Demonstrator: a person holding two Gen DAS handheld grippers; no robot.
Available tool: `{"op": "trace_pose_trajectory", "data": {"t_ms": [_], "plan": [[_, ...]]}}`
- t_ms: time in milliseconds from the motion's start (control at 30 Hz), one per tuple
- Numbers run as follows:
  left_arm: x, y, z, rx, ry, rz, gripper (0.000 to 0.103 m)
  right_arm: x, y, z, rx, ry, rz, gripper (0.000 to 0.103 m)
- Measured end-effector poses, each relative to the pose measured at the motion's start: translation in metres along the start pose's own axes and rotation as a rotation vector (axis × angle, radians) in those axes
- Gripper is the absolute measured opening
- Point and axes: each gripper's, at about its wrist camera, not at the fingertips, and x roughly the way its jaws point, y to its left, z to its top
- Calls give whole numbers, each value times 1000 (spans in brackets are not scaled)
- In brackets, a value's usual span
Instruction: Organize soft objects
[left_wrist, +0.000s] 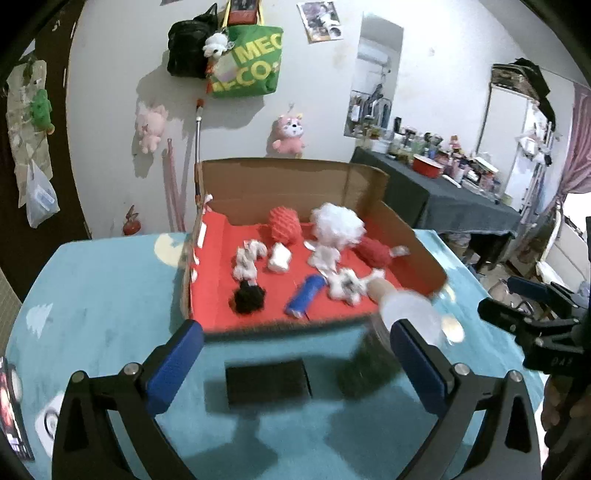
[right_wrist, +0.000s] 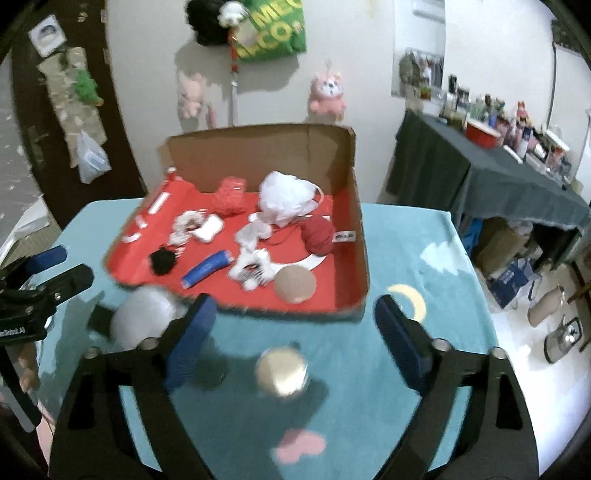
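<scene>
A cardboard box (left_wrist: 369, 184) with a red floor (right_wrist: 325, 291) stands on the teal cloth. Inside lie a white fluffy bundle (left_wrist: 338, 223), a red knitted ball (left_wrist: 284, 223), a black pom-pom (left_wrist: 248, 298), a blue roll (left_wrist: 306, 295), a red yarn ball (right_wrist: 319, 234), a tan round puff (right_wrist: 294, 283) and several white rags. My left gripper (left_wrist: 295, 363) is open above a black sponge (left_wrist: 267, 380); a pale round puff (left_wrist: 410, 308) is beside its right finger. My right gripper (right_wrist: 295, 339) is open above a cream round puff (right_wrist: 282, 371).
The table is covered by a teal cloth (left_wrist: 92, 295) with printed shapes. Plush toys and a green bag (left_wrist: 247, 62) hang on the wall behind. A cluttered side table with a dark cover (left_wrist: 454, 199) stands at the right.
</scene>
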Motion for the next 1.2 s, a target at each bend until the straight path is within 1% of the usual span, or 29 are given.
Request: {"op": "trace_pose_trajectory", "data": {"t_ms": [100,200,267,333,400,567,700,800,867,967,1200], "plan": [[-13,-8,-29,-2,-15,-6,103,-24,14,-30,-26,-38,8,96],[-17,-18,-56,23,-29,48,103,-33,23,-62,-20,-47,18,96],[-14,-24,-73,53,-21,74,103,-32,25,-83,-8,-43,-9,96],[-6,-26,-86,55,2,77,103,-27,28,-101,-12,-40,-44,96],[5,-27,-97,50,39,73,103,-20,27,-114,-4,-22,-61,96],[29,-25,-118,9,120,81,103,0,25,-143,14,28,-75,96],[43,-20,-127,-16,172,90,103,14,26,-156,7,61,-86,96],[51,-21,-134,-14,201,117,103,23,24,-161,25,85,-81,96],[51,-24,-135,1,192,140,103,27,23,-164,25,95,-89,96],[53,-24,-136,-1,197,163,103,34,22,-168,37,119,-92,96],[55,-22,-136,-14,186,175,103,35,22,-168,46,106,-96,98]]}}
